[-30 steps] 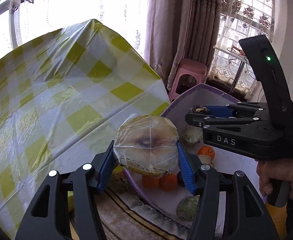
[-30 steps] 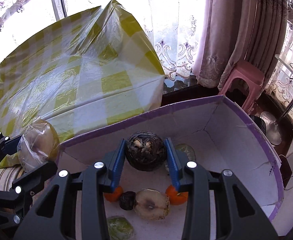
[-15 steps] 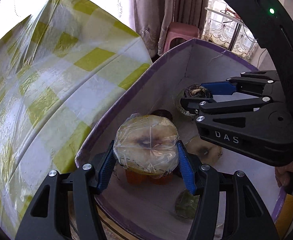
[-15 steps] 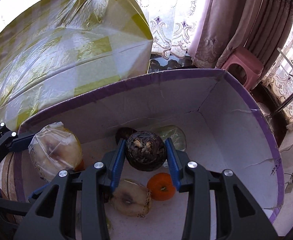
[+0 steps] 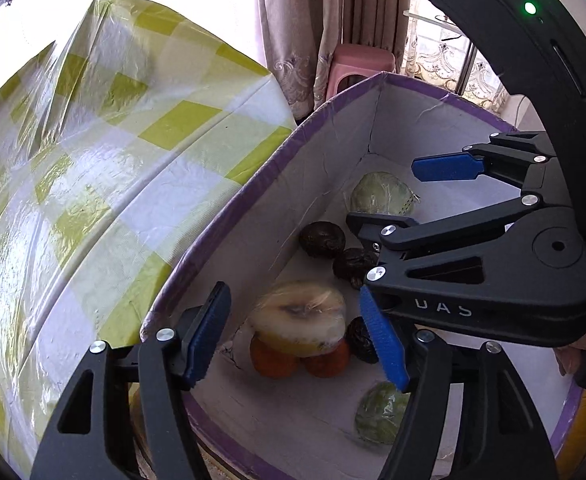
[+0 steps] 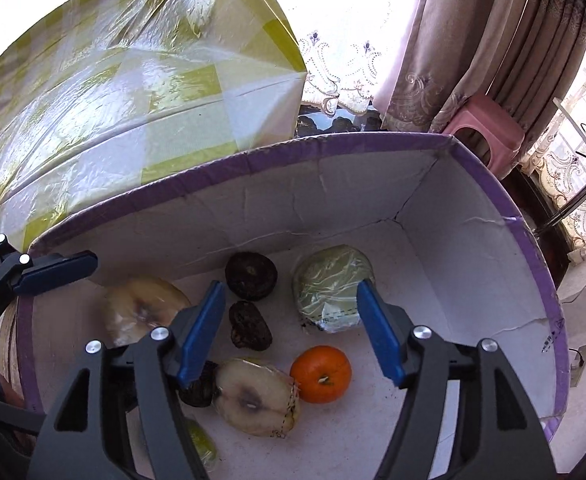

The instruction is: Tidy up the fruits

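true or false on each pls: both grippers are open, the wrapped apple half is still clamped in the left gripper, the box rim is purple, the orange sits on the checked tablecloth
1. Both the left gripper and right gripper are open. True.
2. The wrapped apple half is clamped in the left gripper. False: it lies free in the box, on two oranges.
3. The box rim is purple. True.
4. The orange sits on the checked tablecloth. False: it lies on the box floor.

Left black plastic two-finger gripper [image 5: 293, 340]: ribbed blue pads, silver screws at the finger pivots, triangular cut-outs in the arms. Right black plastic two-finger gripper [image 6: 293, 328]: same build; white lettering on its side, curved black housing with a lit green lamp above.
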`<act>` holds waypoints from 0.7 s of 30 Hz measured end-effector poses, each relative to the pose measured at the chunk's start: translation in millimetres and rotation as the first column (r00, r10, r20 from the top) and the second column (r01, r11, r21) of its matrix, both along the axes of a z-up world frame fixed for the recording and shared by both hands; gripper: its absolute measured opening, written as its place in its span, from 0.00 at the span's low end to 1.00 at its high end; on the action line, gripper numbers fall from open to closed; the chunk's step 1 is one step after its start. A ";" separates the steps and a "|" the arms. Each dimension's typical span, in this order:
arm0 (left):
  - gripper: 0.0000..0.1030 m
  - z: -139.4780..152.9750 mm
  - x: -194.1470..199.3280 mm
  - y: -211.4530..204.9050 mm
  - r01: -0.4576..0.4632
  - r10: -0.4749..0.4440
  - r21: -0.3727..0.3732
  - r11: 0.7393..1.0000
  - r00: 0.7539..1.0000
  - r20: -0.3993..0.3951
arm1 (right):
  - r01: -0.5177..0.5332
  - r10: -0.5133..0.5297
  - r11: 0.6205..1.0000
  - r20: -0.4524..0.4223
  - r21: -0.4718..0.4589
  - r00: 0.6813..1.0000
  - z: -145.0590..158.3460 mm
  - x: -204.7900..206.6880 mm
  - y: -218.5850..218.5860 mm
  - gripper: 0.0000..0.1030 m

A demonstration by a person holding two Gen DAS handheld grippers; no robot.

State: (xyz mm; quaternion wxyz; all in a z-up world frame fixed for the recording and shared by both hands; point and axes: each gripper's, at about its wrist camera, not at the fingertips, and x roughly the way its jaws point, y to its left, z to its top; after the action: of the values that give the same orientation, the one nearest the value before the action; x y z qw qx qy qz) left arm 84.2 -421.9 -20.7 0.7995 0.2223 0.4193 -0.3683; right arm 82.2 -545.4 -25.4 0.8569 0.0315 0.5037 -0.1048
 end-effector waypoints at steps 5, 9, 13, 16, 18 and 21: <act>0.81 6.6 -2.7 11.5 -0.020 0.020 -0.048 0.999 1.000 0.001 | 0.018 -0.017 0.999 0.033 -0.027 0.999 10.2 -5.3 -1.4 0.78; 0.85 15.0 -6.5 17.5 -0.028 0.029 -0.087 0.996 0.999 0.014 | 0.035 -0.033 0.999 0.066 -0.041 0.997 19.4 -11.0 -2.6 0.79; 0.85 19.3 -7.3 19.6 -0.038 0.038 -0.102 0.994 0.999 0.003 | 0.065 -0.060 0.996 0.101 -0.053 0.993 28.6 -20.4 -5.8 0.82; 0.85 24.7 -10.9 23.5 -0.049 0.048 -0.132 0.990 0.999 -0.011 | 0.086 -0.078 0.995 0.128 -0.058 0.989 35.7 -30.0 -6.1 0.84; 0.85 27.8 -15.6 28.5 -0.062 0.059 -0.154 0.986 0.998 -0.025 | 0.089 -0.080 0.994 0.138 -0.062 0.987 38.0 -37.7 -4.8 0.86; 0.85 31.4 -25.7 39.5 -0.094 0.087 -0.176 0.980 0.995 -0.051 | 0.103 -0.094 0.993 0.142 -0.061 0.985 40.3 -51.8 -2.4 0.86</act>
State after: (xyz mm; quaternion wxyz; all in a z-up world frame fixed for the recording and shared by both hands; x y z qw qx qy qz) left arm 58.5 -382.4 10.7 0.8229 0.1228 0.4114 -0.3722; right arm 30.3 -547.9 14.8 0.8843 0.0344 0.4367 -0.1616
